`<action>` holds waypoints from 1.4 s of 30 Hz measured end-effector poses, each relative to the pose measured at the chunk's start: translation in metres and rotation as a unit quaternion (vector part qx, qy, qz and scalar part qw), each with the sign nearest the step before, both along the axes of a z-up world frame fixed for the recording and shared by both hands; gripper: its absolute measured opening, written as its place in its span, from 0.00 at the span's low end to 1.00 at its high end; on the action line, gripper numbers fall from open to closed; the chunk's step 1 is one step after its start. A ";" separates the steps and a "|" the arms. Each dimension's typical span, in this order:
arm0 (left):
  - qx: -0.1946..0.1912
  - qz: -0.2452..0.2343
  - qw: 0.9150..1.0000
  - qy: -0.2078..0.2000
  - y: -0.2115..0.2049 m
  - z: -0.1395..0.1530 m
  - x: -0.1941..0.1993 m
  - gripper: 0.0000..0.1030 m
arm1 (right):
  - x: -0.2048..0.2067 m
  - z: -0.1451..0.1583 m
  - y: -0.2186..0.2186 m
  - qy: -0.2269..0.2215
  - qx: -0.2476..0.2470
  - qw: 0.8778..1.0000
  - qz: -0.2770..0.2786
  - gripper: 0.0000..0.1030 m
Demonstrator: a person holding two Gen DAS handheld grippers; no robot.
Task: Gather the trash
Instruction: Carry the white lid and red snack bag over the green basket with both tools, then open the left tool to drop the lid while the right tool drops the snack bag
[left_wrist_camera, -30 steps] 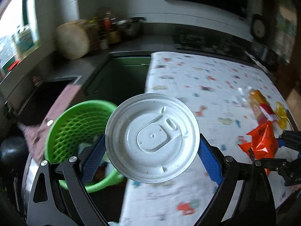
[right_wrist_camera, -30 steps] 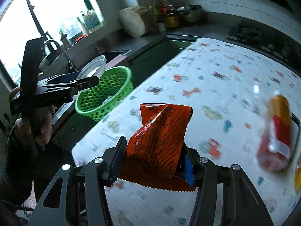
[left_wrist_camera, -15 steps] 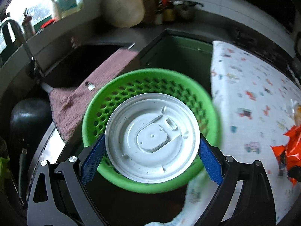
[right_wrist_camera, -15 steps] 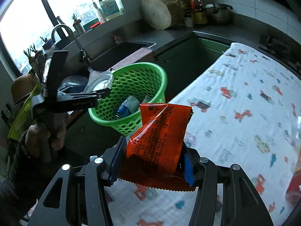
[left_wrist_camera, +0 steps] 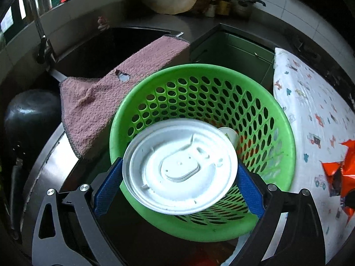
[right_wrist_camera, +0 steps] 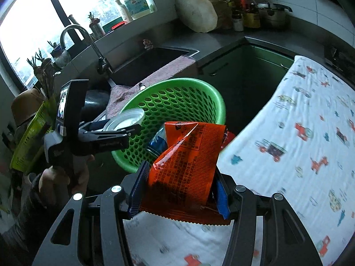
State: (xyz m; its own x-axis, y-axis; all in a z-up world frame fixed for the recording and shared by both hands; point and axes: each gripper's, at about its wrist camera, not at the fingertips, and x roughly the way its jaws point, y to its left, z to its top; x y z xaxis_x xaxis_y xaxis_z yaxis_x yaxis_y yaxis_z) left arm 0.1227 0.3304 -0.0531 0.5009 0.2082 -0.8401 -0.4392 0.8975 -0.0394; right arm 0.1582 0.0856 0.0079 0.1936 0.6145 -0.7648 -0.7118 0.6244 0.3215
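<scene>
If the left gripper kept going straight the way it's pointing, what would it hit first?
Probably the inside of the green basket: the left gripper, with the white lid between its fingers, points down into its mouth. Depth is unclear.

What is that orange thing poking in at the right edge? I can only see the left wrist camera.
Observer: A crinkly orange snack wrapper, clamped in the right gripper.
Operator: Is there trash in the basket under my lid?
Observer: Yes, a blue can lies in the green basket, hidden from you by the white lid.
Operator: Is my lid over the basket?
Observer: From the side, the white lid hangs tilted by the basket's rim, between the fingers of the left gripper, whose jaws have just been opening.
</scene>
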 end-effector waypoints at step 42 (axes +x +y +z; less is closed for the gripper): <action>-0.018 -0.018 0.999 -0.045 -0.030 0.043 -0.021 0.95 | 0.005 -0.003 -0.001 -0.007 0.013 1.000 -0.018 0.70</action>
